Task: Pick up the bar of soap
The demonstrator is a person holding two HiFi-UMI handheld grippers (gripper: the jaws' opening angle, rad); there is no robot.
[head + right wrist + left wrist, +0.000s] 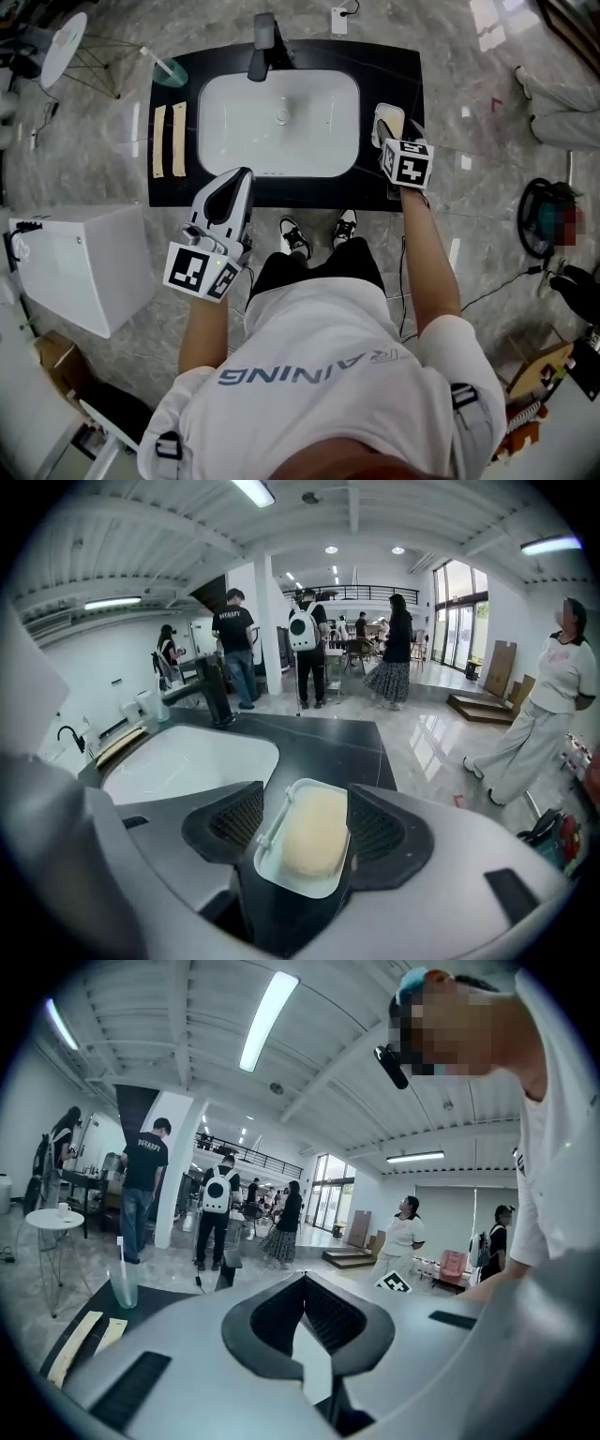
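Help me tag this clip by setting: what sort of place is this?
Probably a large open hall or training space, not a real bathroom: the black counter with its white sink and faucet stands free on a marble floor, and people stroll about behind it.

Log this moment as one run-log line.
stage: approach | right gripper: open over bar of soap in soap dish, not gripped | left gripper: shut, empty
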